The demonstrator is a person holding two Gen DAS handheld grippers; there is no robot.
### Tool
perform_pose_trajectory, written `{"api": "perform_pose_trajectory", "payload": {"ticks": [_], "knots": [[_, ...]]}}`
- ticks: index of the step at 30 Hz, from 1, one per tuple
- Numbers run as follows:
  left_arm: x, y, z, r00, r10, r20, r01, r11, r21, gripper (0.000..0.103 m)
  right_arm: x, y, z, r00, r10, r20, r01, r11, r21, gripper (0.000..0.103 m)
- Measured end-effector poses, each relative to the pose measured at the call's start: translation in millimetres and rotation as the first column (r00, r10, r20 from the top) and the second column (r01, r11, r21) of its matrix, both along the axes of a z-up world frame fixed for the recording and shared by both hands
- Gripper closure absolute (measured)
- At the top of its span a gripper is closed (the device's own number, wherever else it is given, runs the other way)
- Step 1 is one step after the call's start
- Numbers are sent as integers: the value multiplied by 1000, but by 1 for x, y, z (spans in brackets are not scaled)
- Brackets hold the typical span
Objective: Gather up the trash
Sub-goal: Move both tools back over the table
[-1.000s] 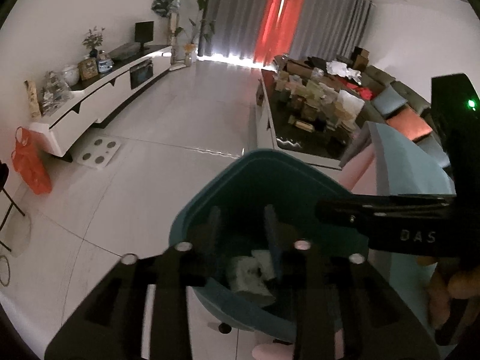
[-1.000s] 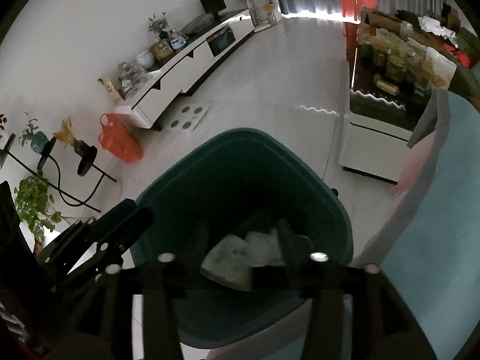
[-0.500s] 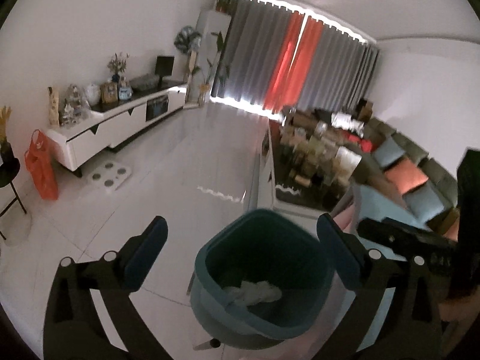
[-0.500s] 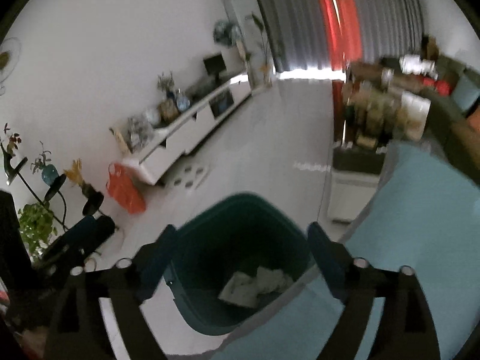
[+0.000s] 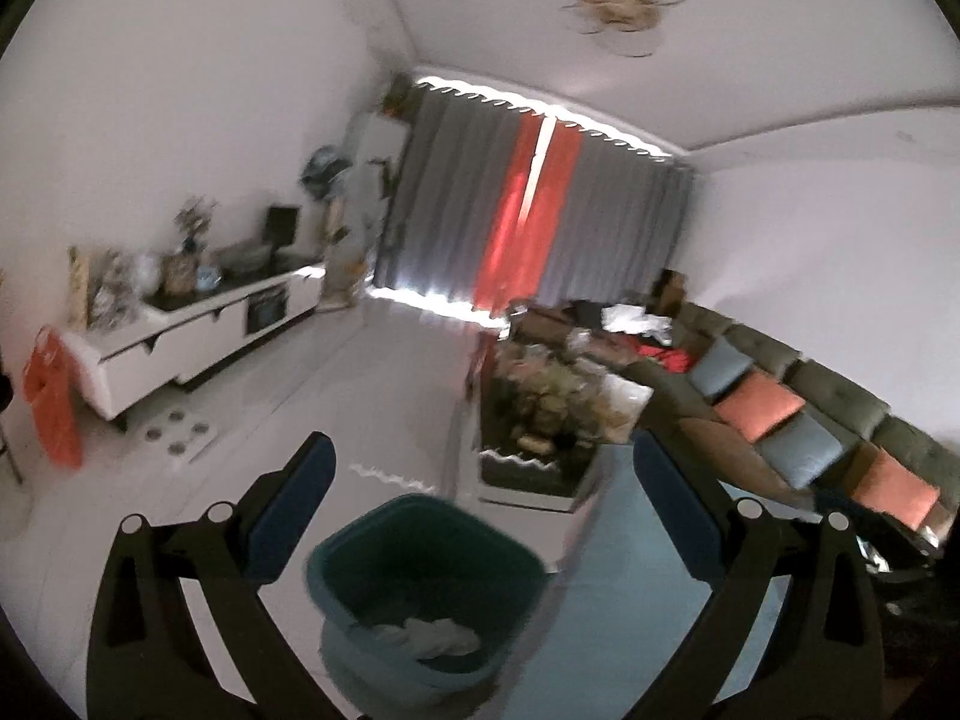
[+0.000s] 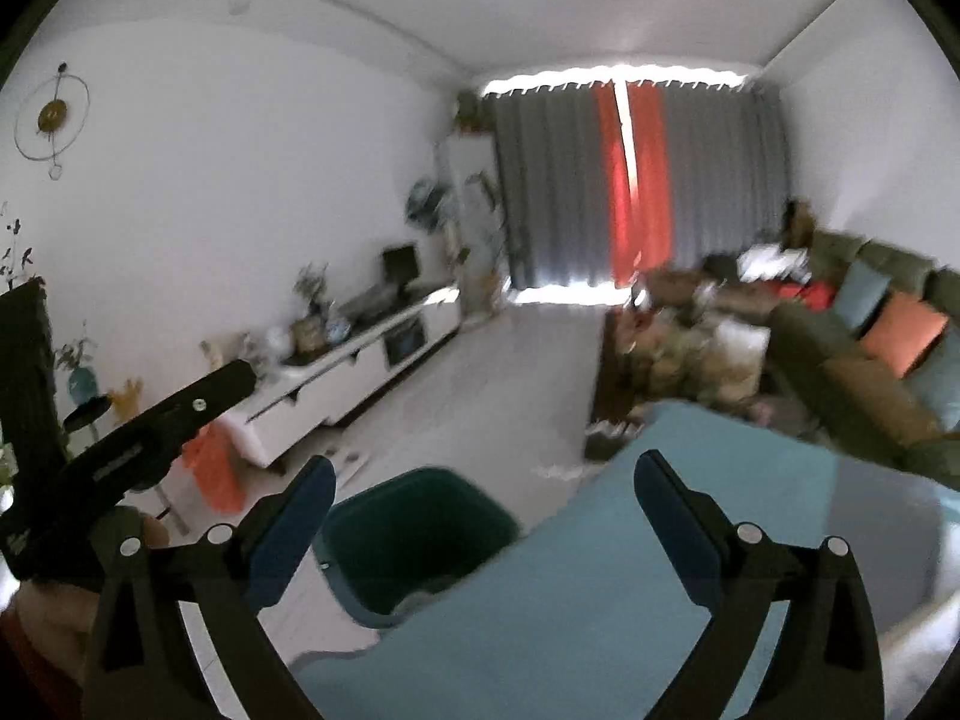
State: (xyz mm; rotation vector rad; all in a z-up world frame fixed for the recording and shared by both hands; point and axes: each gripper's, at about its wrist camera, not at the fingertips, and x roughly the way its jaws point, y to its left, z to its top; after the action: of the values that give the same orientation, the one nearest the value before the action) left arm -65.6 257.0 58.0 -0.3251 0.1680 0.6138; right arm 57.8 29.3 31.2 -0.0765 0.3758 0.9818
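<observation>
A teal trash bin (image 5: 384,558) stands on the white floor, with crumpled white paper trash (image 5: 435,636) lying in its bottom. My left gripper (image 5: 480,504) is open and empty, raised above and behind the bin. The bin (image 6: 420,534) also shows in the right wrist view, partly hidden by a light blue table surface (image 6: 600,570). My right gripper (image 6: 480,510) is open and empty above the table's edge. The left gripper's body (image 6: 138,438) shows at the left of the right wrist view.
A light blue table (image 5: 624,588) stands right of the bin. A cluttered coffee table (image 5: 552,402) and a sofa with cushions (image 5: 780,408) lie beyond. A white TV cabinet (image 5: 198,324) runs along the left wall, with an orange bag (image 5: 51,396) beside it.
Both grippers have opened and dropped their paper into the bin. Both have lifted up and back, so the bin now looks smaller and lower in each view.
</observation>
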Motion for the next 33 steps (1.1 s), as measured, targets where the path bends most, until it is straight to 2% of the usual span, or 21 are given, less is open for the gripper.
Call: {"api": "perform_pose_trajectory", "payload": {"ticks": [5, 9, 14, 17, 20, 22, 25, 28, 33], "knots": [[23, -63, 7, 991, -135, -17, 136, 984, 113, 5, 4, -64, -1, 988, -145, 52, 143, 989, 41, 7], [42, -109, 7, 970, -241, -17, 241, 963, 122, 5, 2, -106, -4, 962, -252, 101, 248, 967, 52, 7], [63, -159, -1, 928, -370, -46, 372, 923, 96, 5, -11, -150, -15, 914, -381, 136, 379, 924, 39, 7], [73, -189, -10, 890, -450, -66, 455, 887, 83, 5, -17, -170, -26, 887, -439, 140, 441, 897, 19, 7], [80, -217, -21, 856, -504, -111, 515, 850, 111, 5, -22, -188, -42, 863, -490, 125, 496, 868, -15, 7], [82, -237, -29, 838, -528, -137, 544, 827, 138, 5, -26, -192, -51, 859, -502, 105, 507, 861, -34, 7], [88, -254, -40, 812, -562, -156, 582, 800, 148, 5, -33, -201, -68, 854, -511, 95, 518, 851, -80, 7], [92, -266, -47, 798, -578, -172, 601, 785, 150, 5, -45, -208, -79, 849, -523, 82, 529, 843, -102, 7], [92, -250, -52, 786, -592, -177, 615, 778, 127, 5, -52, -211, -94, 844, -533, 65, 537, 832, -137, 7]]}}
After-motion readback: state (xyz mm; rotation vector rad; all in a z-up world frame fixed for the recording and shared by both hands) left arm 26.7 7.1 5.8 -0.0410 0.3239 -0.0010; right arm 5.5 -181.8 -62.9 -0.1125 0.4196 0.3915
